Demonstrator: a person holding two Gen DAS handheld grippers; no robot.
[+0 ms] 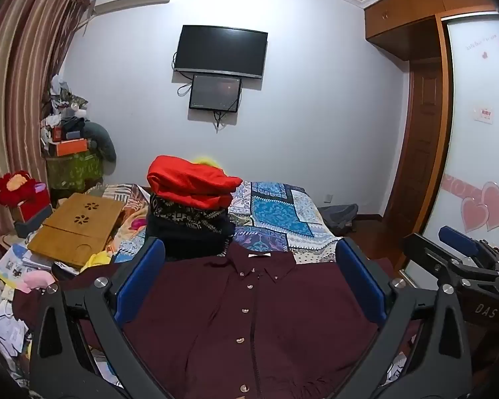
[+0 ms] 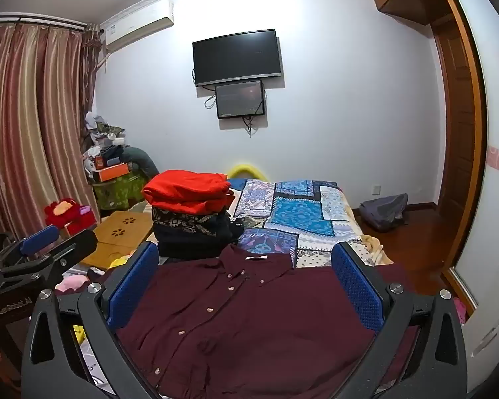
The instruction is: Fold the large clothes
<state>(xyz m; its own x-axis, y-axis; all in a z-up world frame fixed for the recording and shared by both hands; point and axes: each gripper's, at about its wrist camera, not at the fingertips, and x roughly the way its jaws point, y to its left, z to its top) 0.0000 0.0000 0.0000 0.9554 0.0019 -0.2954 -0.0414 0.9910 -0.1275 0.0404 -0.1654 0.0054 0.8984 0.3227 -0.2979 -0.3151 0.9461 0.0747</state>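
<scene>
- The maroon shirt (image 1: 249,316) lies flat and buttoned on the bed (image 1: 282,219), collar toward the far wall.
- The left claw (image 1: 249,286) hovers above it, fingers spread wide, pinching nothing.
- The right claw (image 2: 246,286) is likewise spread, empty.
- A stack of folded clothes (image 1: 189,206), red on top, sits just beyond the collar.

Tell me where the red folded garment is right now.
The red folded garment tops the stack of dark folded clothes on the bed, just beyond the maroon shirt collar, left of centre in both wrist views.
</scene>
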